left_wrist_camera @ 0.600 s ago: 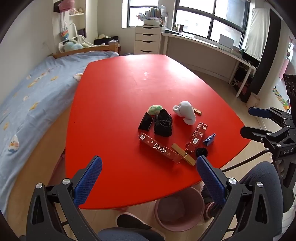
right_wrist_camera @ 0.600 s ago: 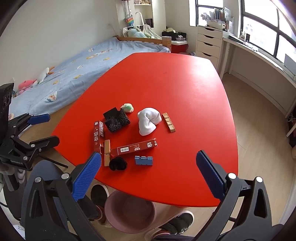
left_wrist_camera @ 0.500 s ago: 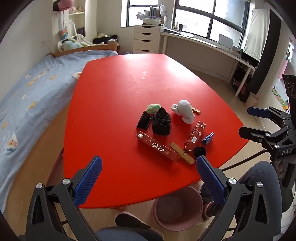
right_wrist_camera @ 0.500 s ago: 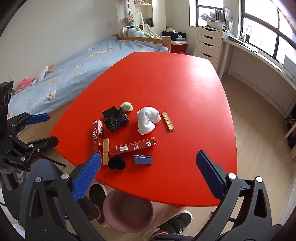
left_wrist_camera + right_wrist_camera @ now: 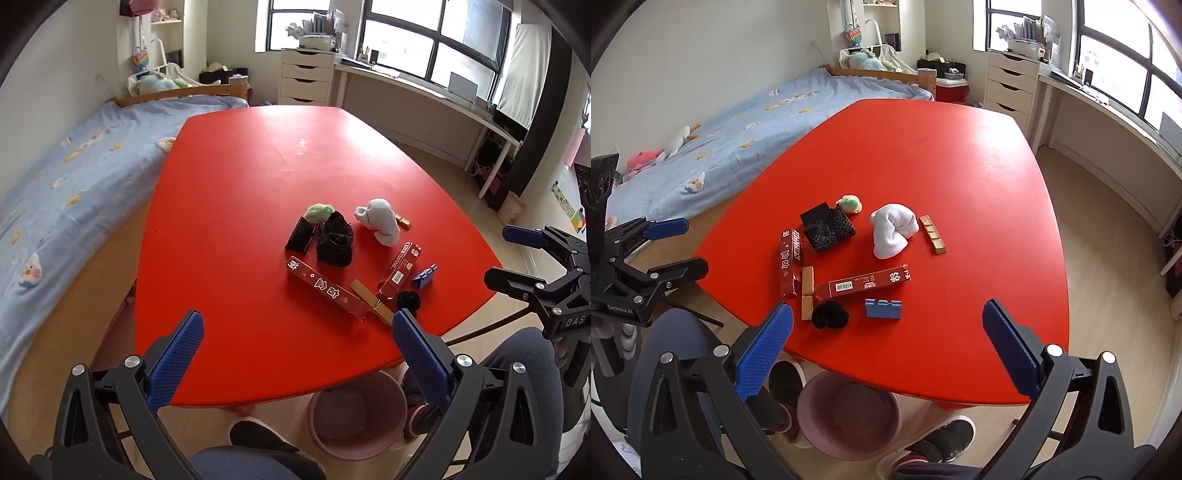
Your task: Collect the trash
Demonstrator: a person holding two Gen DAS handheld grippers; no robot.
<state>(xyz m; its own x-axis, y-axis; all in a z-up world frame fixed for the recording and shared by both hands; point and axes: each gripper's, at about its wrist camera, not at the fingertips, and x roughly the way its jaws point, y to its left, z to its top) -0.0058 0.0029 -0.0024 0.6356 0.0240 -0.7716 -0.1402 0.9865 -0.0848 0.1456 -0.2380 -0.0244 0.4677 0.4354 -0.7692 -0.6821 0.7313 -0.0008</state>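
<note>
**Hovering wide open over the litter, nothing picked yet**

Hanging back from the near edge of the red table point(image 5: 960, 155), the right gripper point(image 5: 886, 350) has its blue pads spread about as far apart as they go, empty, touching nothing. Same story on the left gripper point(image 5: 295, 354): jaws gaping, nothing between them, poised off the table's near rim.

Out ahead, the trash sits bunched near the front of the tabletop. Closest to the right tongs: a blue clip-like piece point(image 5: 882, 309) and a black fuzzy ball point(image 5: 830, 314). Both look light; the ball soft and squashy, best pinched through its middle. Two long red cartons point(image 5: 866, 286) point(image 5: 790, 263) look like stiff, light card, likely slick; I'd grab across the narrow width, mid-length. Beyond lies a white balled cloth point(image 5: 892, 232), limp, so any bite should hold.

Below the edge waits the pink bin point(image 5: 846, 413).
</note>
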